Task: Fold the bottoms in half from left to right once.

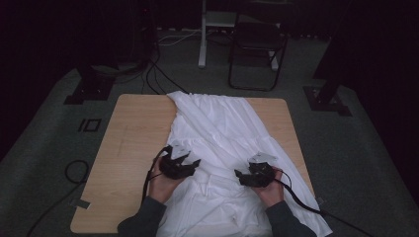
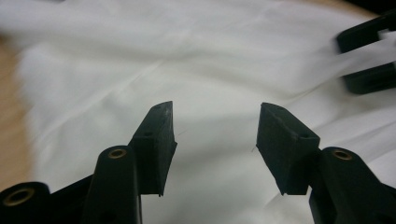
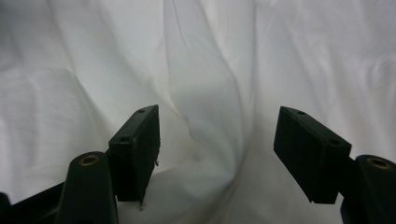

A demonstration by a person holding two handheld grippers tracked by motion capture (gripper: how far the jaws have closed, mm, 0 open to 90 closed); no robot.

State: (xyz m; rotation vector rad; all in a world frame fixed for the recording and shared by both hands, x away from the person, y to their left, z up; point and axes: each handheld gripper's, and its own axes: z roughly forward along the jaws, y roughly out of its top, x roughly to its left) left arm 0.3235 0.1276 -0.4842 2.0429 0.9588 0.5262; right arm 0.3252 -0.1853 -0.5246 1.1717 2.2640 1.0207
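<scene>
A white cloth (image 1: 222, 133) lies spread over the middle and right of the wooden table (image 1: 133, 143) and hangs off its near edge. My left gripper (image 1: 193, 159) hovers over the cloth's left part, jaws open and pointing right. In the left gripper view the left gripper (image 2: 215, 109) has nothing between its jaws, with the smooth cloth (image 2: 196, 60) beneath and the right gripper's fingers (image 2: 369, 60) blurred at the upper right. My right gripper (image 1: 240, 174) is over the cloth's right part, open and pointing left. The right gripper (image 3: 217, 112) faces a raised fold of cloth (image 3: 205, 93) and grips nothing.
The table's left third is bare wood. Behind the table stand a folding chair (image 1: 257, 47) and a white post (image 1: 202, 34). Dark stand bases (image 1: 91, 86) and cables (image 1: 74, 170) lie on the grey carpet around it.
</scene>
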